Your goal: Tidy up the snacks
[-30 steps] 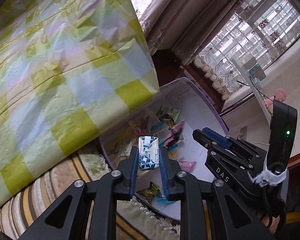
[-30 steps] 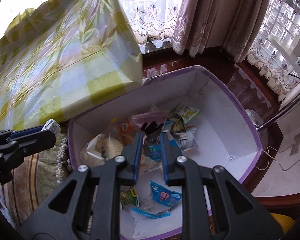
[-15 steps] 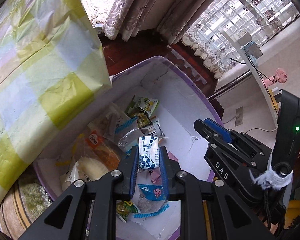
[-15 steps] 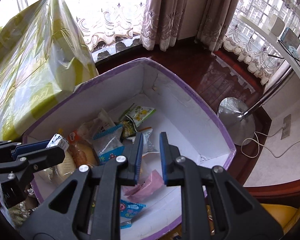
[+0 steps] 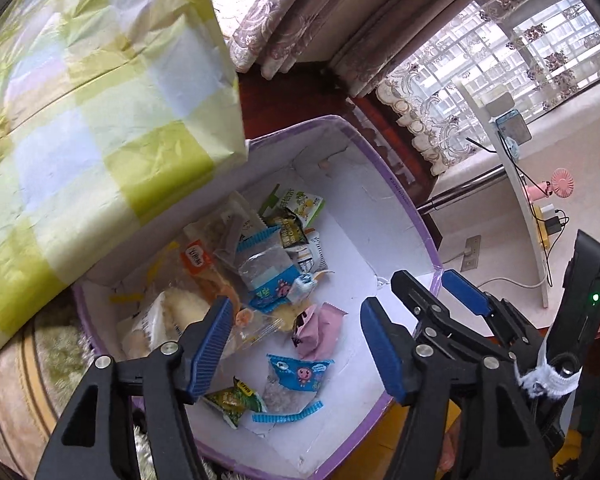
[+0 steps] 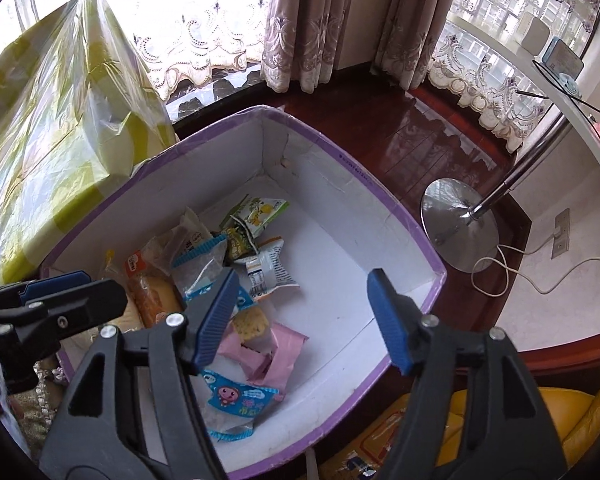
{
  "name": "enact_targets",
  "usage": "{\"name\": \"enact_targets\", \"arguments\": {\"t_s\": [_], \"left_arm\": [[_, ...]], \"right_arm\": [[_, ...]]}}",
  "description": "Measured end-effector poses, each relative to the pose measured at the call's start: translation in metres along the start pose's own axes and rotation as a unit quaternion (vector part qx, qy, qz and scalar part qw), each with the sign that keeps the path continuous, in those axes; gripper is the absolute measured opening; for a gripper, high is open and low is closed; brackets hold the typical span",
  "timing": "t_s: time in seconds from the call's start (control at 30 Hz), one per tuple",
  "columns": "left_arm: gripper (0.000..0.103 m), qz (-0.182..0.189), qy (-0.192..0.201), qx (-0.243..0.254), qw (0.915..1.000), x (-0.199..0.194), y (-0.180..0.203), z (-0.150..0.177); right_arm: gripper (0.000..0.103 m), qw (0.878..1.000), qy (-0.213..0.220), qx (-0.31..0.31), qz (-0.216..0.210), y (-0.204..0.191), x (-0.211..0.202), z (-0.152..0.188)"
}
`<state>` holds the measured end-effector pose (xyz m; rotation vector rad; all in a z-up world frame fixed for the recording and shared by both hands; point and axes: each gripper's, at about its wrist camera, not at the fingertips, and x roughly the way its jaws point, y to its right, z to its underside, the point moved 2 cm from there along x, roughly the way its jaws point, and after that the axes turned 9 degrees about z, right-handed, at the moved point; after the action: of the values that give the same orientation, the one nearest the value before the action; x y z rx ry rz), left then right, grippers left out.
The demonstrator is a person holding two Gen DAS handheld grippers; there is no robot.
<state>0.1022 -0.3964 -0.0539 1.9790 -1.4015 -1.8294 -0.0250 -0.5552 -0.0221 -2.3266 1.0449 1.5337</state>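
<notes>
A white box with a purple rim [image 5: 416,220] [image 6: 404,216] holds several snack packets. Among them are a pink packet [image 5: 320,326] [image 6: 278,354], a blue cartoon packet [image 5: 300,372] [image 6: 240,394] and a small blue-and-white candy [image 5: 302,285] lying on the pile. My left gripper [image 5: 296,348] is open and empty above the box. My right gripper [image 6: 300,318] is open and empty above the box too. The right gripper shows in the left wrist view [image 5: 440,292], and the left gripper's fingers [image 6: 60,296] show at the left of the right wrist view.
A table with a yellow, blue and white checked cover [image 5: 84,112] [image 6: 48,128] stands left of the box. A lamp stand base [image 6: 460,230] and a white cable [image 6: 512,272] lie on the floor to the right. A yellow cushion [image 6: 540,420] is below the box.
My left gripper has opened and let go of the blue-and-white candy, which now lies in the box. My right gripper has opened too. Both have moved over the box.
</notes>
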Motion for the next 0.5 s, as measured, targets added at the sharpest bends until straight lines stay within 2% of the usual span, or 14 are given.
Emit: {"name": "enact_targets", "arguments": {"t_s": [0.2,0.3,0.43,0.5], "left_arm": [[0.068,0.022,0.017,-0.065,0.9975,-0.034,-0.021,0.035],[0.068,0.015,0.029,-0.047,0.9983,-0.049,-0.013,0.046],[0.08,-0.011,0.043,-0.021,0.9988,-0.066,-0.007,0.063],[0.082,-0.019,0.044,-0.015,0.9987,-0.069,-0.01,0.07]], "right_arm": [[0.072,1.0,-0.005,-0.004,-0.005,-0.008,-0.019,0.014],[0.072,1.0,-0.004,-0.015,0.005,-0.013,-0.029,0.021],[0.073,0.999,0.003,-0.024,0.024,-0.016,-0.046,0.031],[0.076,0.999,0.006,-0.026,0.026,-0.016,-0.053,0.037]]}}
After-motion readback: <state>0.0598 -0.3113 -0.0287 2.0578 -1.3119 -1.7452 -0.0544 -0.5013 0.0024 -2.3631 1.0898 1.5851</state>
